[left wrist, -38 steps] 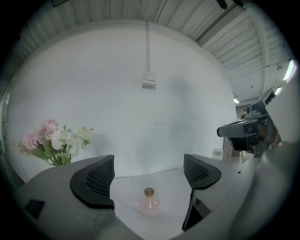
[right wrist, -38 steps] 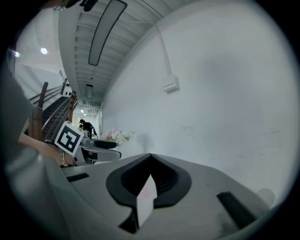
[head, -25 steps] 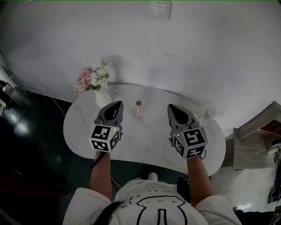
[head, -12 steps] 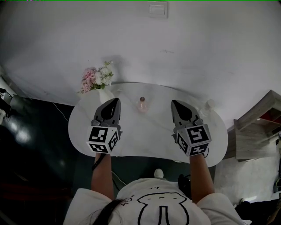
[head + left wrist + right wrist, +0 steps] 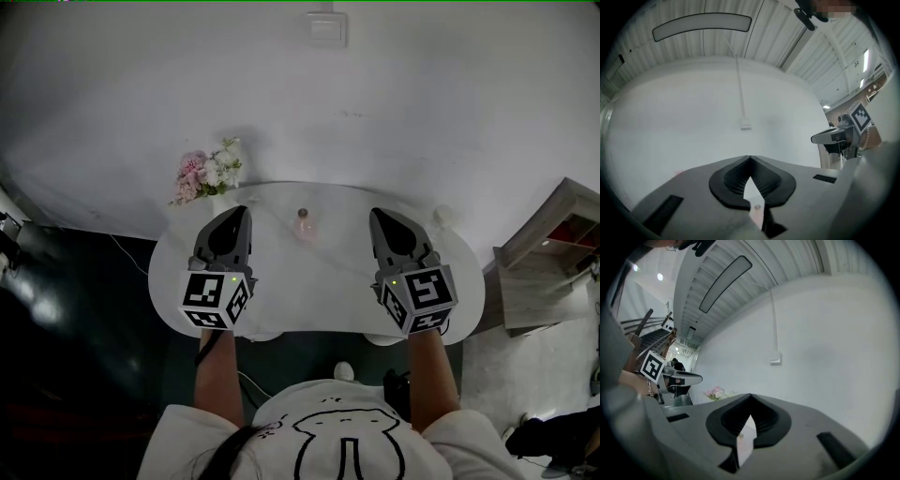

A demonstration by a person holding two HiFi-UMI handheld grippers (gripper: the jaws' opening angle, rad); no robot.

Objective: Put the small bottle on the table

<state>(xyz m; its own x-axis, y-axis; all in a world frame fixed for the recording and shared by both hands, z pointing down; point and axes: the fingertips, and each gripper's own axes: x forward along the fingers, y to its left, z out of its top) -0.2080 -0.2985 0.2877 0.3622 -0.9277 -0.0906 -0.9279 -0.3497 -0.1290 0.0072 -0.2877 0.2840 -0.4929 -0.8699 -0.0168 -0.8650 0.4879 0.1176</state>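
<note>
Two closed, empty: left gripper (image 5: pixel 236 217) and right gripper (image 5: pixel 380 217), above white bench (image 5: pixel 319 286). Small bottle (image 5: pixel 303 223) upright between, probably light, slippery, breakable; best grasped round the body.

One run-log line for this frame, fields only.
left gripper: shut, empty | right gripper: shut, empty | small bottle: upright on table, untouched

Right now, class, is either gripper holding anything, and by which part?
Nothing is held. The left gripper and the right gripper are both shut and empty; the small bottle stands untouched on the table between them.
</note>
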